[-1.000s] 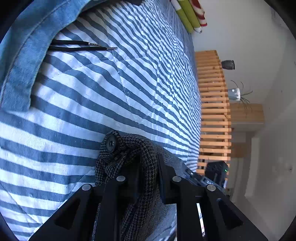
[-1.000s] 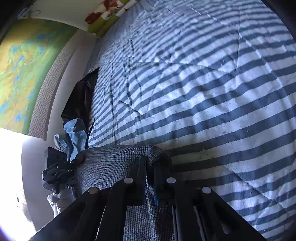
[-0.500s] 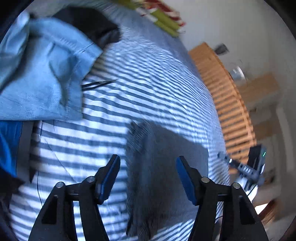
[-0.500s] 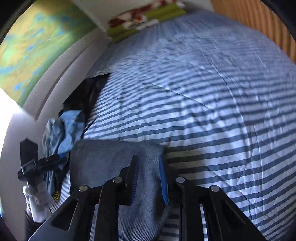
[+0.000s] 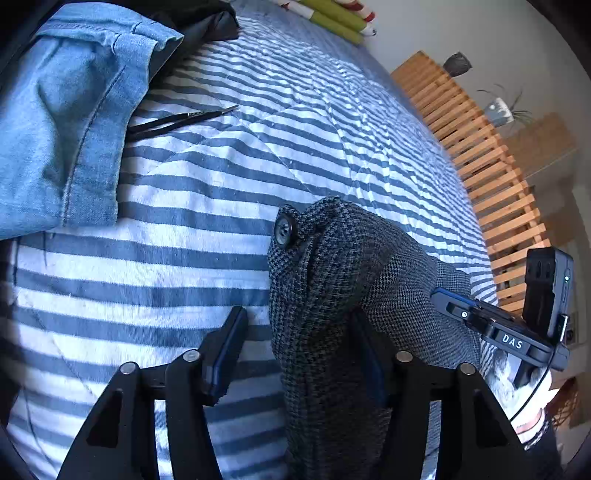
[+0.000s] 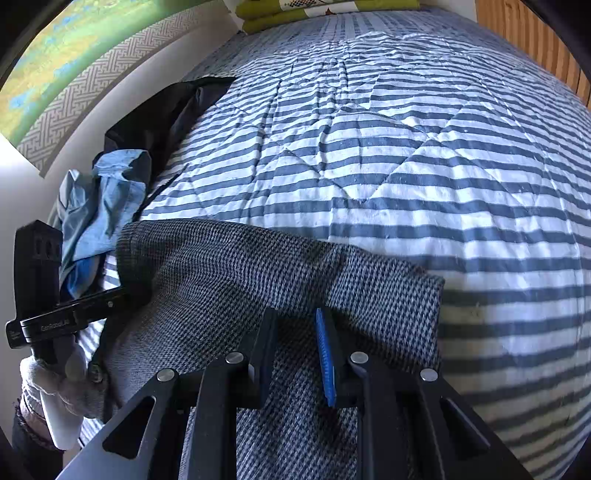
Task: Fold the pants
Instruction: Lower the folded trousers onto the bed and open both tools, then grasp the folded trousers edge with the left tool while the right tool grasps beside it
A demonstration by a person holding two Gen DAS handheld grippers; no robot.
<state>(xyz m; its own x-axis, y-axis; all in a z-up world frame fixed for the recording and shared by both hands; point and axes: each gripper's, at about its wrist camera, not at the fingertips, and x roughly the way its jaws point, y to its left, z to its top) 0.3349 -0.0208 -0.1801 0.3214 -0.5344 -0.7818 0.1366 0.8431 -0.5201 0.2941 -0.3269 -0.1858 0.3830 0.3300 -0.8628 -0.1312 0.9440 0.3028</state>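
Observation:
The grey houndstooth pants (image 5: 332, 280) lie bunched on the striped quilt (image 5: 240, 166), their black button (image 5: 283, 230) facing up. My left gripper (image 5: 299, 343) is open around the bunched waist: the cloth leans on the right finger and the left finger (image 5: 229, 343) stands clear of it. In the right wrist view the pants (image 6: 229, 273) spread left to right. My right gripper (image 6: 295, 328) hangs over them, jaws a narrow gap apart with cloth showing in the gap but not pinched. Each gripper shows in the other's view, the right one (image 5: 498, 332) and the left one (image 6: 66, 317).
A light blue denim garment (image 5: 66, 122) and a black one (image 5: 207, 22) are piled at the quilt's left edge, with thin black tweezers (image 5: 181, 118) beside them. Green pillows (image 5: 332, 18) lie at the far end. A wooden slatted frame (image 5: 491, 162) borders the right side.
Both grippers were shut on the pants' waist a second ago; both have opened, the left wide, the right slightly. Both hands rolled, and the waist now rests on the quilt.

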